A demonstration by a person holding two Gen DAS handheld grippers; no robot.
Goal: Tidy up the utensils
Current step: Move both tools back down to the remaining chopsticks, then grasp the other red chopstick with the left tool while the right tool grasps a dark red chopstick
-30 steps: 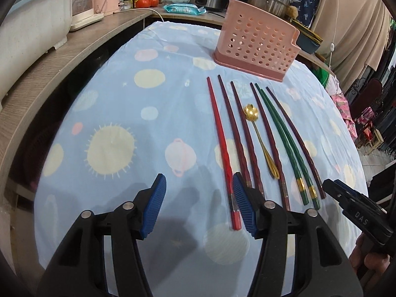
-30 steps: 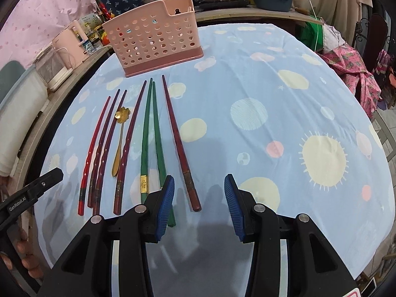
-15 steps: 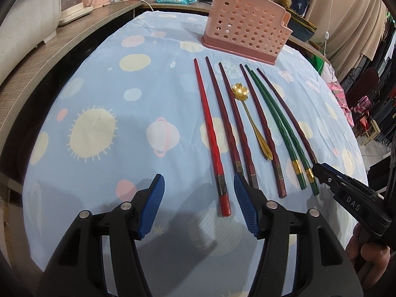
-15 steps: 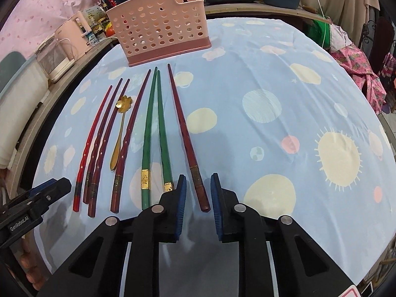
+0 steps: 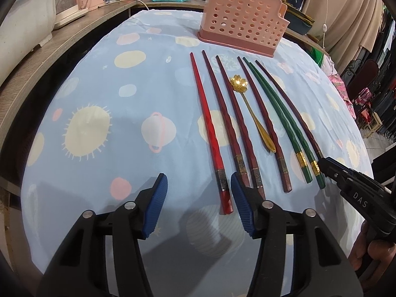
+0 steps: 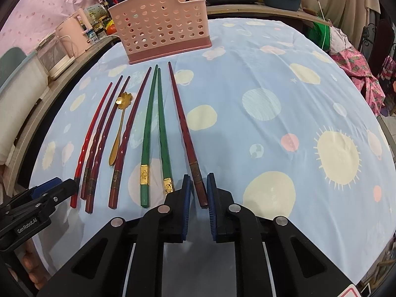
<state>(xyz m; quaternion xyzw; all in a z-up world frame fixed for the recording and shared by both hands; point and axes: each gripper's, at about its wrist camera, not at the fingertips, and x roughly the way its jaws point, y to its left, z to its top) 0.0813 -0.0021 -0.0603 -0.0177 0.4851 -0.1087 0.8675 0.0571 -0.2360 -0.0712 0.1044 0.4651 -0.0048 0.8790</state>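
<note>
Since the right gripper has just been closing and pinches only the dark red chopstick's end, lifting may swing its tip into the green chopsticks.

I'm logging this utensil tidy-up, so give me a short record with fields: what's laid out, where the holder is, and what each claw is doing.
surface: table under a light blue cloth
holder: pink perforated utensil basket, upright at the far end of the row
laid out: five reddish chopsticks, two green chopsticks, one gold flower spoon, all flat
left claw: jaws apart, just been narrowing, astride the bright red chopstick, pads not touching it
right claw: just been closing, pads on the dark red chopstick at the right end
</note>
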